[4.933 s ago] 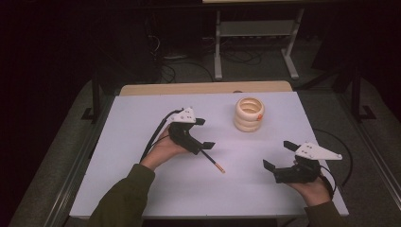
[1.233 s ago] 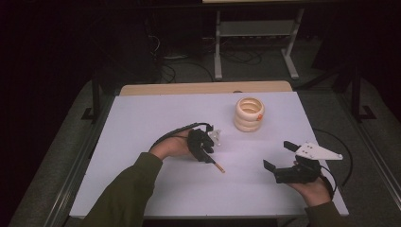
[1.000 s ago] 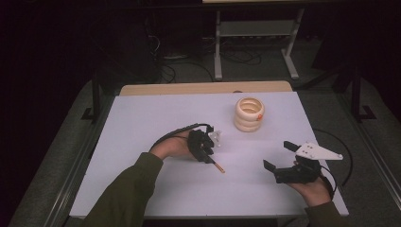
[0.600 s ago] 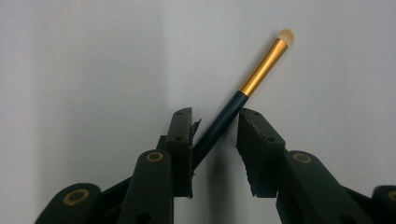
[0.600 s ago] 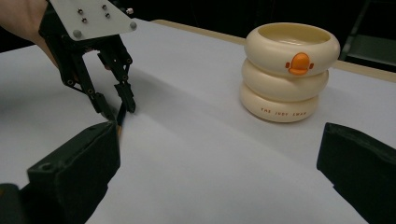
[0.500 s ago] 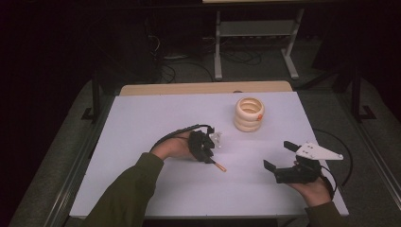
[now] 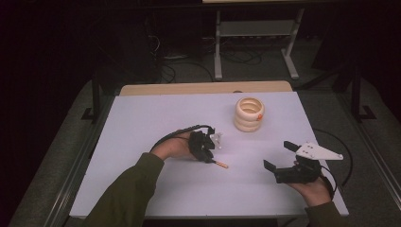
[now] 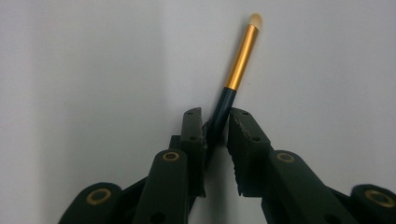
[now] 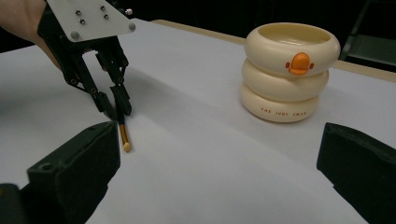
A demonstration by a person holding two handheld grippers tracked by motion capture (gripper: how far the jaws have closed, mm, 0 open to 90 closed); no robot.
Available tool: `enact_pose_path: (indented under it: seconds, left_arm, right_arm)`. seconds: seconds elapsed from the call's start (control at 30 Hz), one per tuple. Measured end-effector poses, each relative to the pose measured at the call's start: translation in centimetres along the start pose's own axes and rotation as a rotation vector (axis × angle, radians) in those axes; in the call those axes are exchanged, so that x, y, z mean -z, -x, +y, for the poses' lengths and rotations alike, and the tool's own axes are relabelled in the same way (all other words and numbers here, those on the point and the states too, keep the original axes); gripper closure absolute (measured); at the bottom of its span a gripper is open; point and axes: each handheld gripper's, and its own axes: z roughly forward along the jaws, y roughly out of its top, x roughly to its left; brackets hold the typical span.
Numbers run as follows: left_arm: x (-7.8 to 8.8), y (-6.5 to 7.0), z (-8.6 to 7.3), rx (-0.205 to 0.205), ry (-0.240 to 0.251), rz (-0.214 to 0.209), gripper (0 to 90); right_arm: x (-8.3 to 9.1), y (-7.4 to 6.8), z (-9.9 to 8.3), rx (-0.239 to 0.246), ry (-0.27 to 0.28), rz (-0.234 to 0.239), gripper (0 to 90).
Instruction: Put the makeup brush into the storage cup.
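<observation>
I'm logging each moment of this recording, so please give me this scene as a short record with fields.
Surface: white table
Held thing: thin brush with dark handle, gold metal ferrule and pale tip, lying on the table
Left gripper: jaws have just been closing, pads now on the dark handle
Right gripper: jaws wide apart, nothing between them, held above the table's near right part
Other thing: cream holder shaped like three stacked rings, orange mark on the top ring, upright, apart from both grippers

Cream ringed holder [image 9: 292, 70]: small orange print on bottom ring, "THE JUDY SWAN", last word uncertain.
</observation>
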Motion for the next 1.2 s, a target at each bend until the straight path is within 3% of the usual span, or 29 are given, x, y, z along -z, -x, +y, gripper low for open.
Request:
enact_pose_path:
  seconds: [0.57,0.93,1.2]
  left_arm:
    - [-0.1,0.0,0.7,-0.011,-0.067,-0.010,81.9]
    - [-0.2,0.0,1.6,0.003,-0.136,-0.015,82.5]
    - [-0.2,-0.2,1.6,0.032,-0.138,-0.032,83.4]
  right_arm:
    - [0.1,0.0,0.0,-0.006,0.000,0.002,0.0]
    - [0.1,0.1,0.0,-0.008,-0.001,0.004,0.0]
    - [0.0,0.0,0.0,-0.003,0.001,0.003,0.0]
